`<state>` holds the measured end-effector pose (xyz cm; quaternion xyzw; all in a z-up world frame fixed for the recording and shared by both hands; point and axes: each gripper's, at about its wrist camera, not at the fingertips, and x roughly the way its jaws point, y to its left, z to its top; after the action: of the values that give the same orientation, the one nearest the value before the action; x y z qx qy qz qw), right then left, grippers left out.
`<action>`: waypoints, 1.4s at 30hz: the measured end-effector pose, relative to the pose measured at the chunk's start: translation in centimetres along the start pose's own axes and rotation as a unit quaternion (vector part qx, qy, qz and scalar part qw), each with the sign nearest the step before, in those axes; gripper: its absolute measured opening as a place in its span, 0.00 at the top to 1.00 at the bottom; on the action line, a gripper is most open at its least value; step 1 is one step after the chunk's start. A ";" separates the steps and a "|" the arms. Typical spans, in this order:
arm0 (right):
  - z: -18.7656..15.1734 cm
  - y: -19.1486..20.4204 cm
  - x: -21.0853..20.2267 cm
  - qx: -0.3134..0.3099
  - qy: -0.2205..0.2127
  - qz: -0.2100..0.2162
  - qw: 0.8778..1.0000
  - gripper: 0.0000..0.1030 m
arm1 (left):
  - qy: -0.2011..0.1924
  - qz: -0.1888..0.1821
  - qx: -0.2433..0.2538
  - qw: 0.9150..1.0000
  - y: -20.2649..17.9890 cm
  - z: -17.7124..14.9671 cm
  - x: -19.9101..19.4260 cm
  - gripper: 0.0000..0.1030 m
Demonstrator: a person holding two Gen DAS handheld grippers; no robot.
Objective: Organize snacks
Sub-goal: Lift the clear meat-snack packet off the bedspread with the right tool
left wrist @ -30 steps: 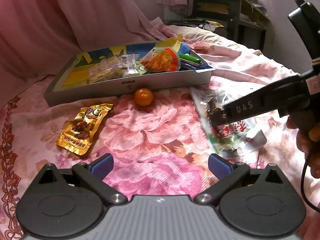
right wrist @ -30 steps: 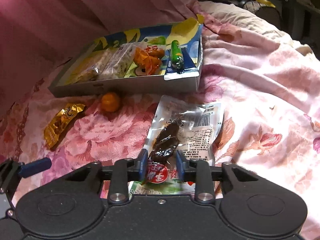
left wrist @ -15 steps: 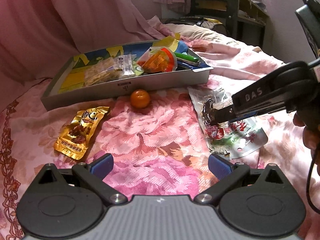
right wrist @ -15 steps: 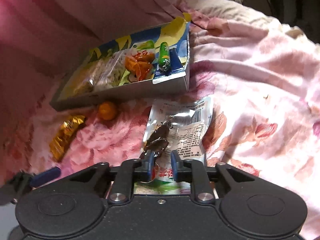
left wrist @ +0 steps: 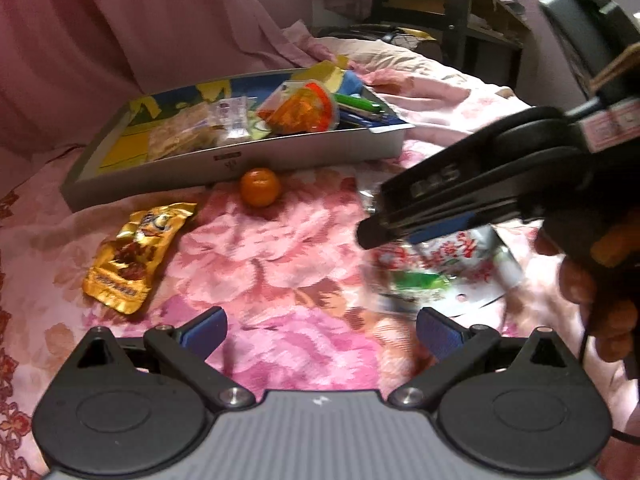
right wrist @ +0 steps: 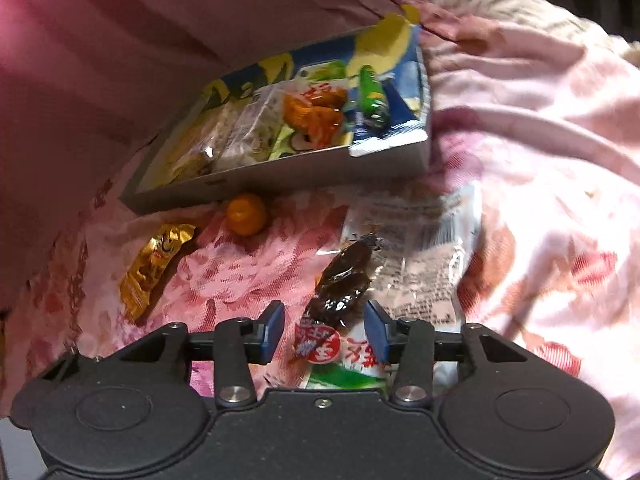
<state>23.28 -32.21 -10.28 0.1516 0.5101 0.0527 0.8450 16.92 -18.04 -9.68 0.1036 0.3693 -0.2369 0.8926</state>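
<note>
Your floral pink bedspread [left wrist: 280, 264] fills the scene, with the shallow grey tray [left wrist: 304, 156] of packets lying at its far side against the pink curtain [left wrist: 160, 20]. Your right gripper [right wrist: 324, 330] points steeply down over the clear snack pouch [right wrist: 416, 248]; its jaws have just been opening, and the pouch's dark contents sit between the blue pads without being pressed. Your left gripper [left wrist: 320, 326] hangs spread wide above bare bedspread, holding nothing. The gold snack packet [left wrist: 134, 258] lies flat in front of the tray's near wall, and the small orange fruit [left wrist: 260, 186] rests just beside that wall.
</note>
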 end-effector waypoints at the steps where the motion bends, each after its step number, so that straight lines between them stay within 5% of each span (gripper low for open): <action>1: 0.0 0.3 0.1 -0.013 -0.001 -0.008 1.000 0.66 | 0.000 -0.004 0.002 1.000 -0.3 0.1 0.1 0.01; 4: 0.2 0.7 0.6 -0.039 -0.004 -0.015 0.999 0.82 | -0.002 -0.014 0.012 1.000 -1.0 0.3 0.4 0.01; 8: 0.5 0.1 1.0 -0.020 0.002 0.021 1.000 0.84 | 0.001 -0.009 0.013 1.000 -1.4 0.5 0.8 0.01; 13: 1.2 -0.4 -0.1 -0.002 -0.007 0.055 0.998 0.69 | 0.002 -0.002 0.012 1.000 -0.9 0.7 1.1 0.01; 18: 1.6 -1.7 -2.7 -0.003 -0.062 -0.001 0.998 0.61 | 0.003 -0.002 0.011 1.000 0.0 1.5 1.9 0.01; 29: 1.9 -6.4 -3.6 0.084 -0.071 -0.047 0.993 0.51 | 0.012 -0.018 -0.016 1.000 0.3 4.1 4.7 0.02; 42: 1.8 -6.4 -2.0 0.094 -0.044 -0.041 0.994 0.45 | 0.032 -0.039 -0.024 0.998 1.0 5.4 6.4 0.49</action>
<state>23.49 -39.10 -9.75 0.2117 0.4813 -0.0373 0.8498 24.68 -21.41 -10.40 0.0751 0.4074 -0.2589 0.8726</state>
